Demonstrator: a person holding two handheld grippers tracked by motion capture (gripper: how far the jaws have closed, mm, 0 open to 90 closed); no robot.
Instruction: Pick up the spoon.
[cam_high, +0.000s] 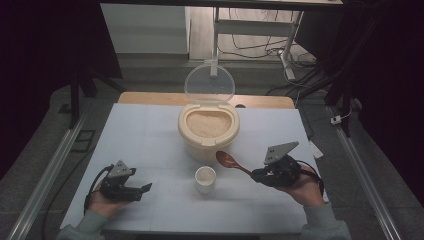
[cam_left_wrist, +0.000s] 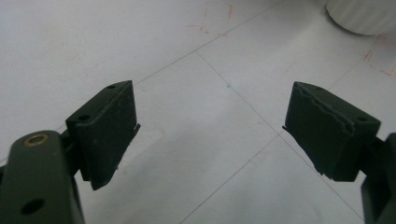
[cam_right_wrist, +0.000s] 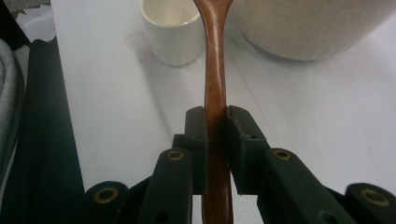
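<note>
— How many grippers?
— Two: the left gripper and the right gripper, one in each hand.
— Hands?
— Two: a left hand and a right hand.
— Spoons?
— One spoon, brown, wooden by the look of it.
— Cups?
— One cup, white.
— Bins?
— One bin, cream, with grain in it, probably rice, though the high view is too coarse to be sure. It has one clear lid.
— Tables?
— One table. Behind it there seems to be a second piece of furniture, dim and far off, so I would not count it.
</note>
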